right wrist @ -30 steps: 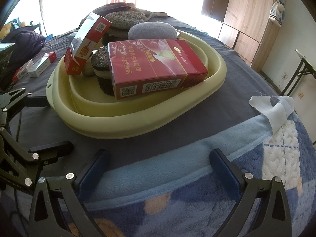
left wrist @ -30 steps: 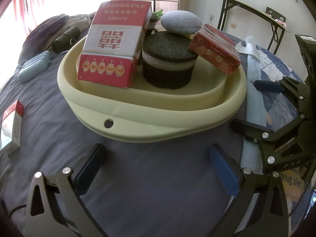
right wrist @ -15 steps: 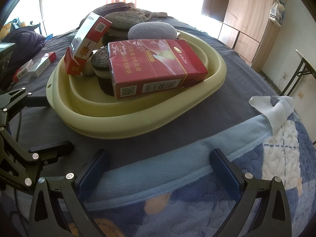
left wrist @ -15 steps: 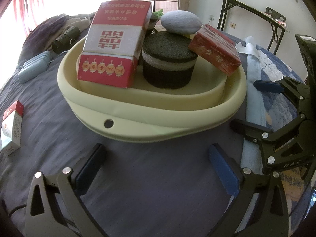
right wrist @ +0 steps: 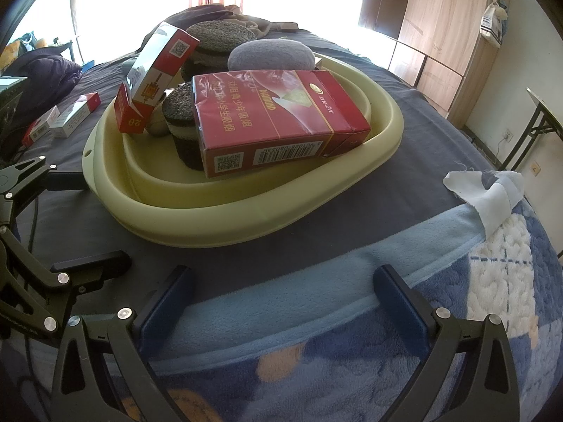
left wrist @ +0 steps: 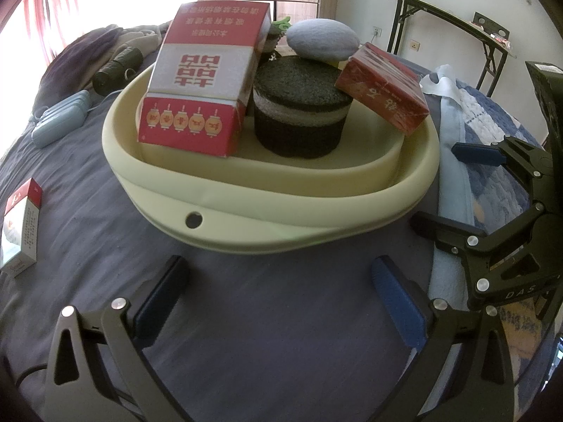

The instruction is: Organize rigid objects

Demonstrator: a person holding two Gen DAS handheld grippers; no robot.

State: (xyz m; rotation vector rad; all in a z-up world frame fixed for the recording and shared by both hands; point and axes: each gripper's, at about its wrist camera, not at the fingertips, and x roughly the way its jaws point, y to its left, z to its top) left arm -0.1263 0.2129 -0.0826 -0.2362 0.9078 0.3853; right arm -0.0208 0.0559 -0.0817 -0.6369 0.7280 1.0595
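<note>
Basin: we've got a pale yellow oval plastic basin (left wrist: 246,225) sitting on the dark grey bedsheet (left wrist: 267,334), just ahead of both grippers.
Inside it: a red-and-white cigarette carton with lantern prints (left wrist: 200,88) leaning up on the left, a dark round sponge block with a pale band (left wrist: 299,112) in the middle, a grey-blue pebble-shaped cushion (left wrist: 322,38) on top of that, and a shiny red cigarette carton (right wrist: 278,119) tilted against the rim.
Left gripper (left wrist: 278,292): our fingers are spread wide with nothing between them, hovering over the sheet near the basin.
Right gripper (right wrist: 281,299): same deal, fingers wide apart and empty, over the blue fleece blanket (right wrist: 352,351).
Outside the basin: small red-and-white cigarette packs (right wrist: 67,116) lying on the bed, well apart.
</note>
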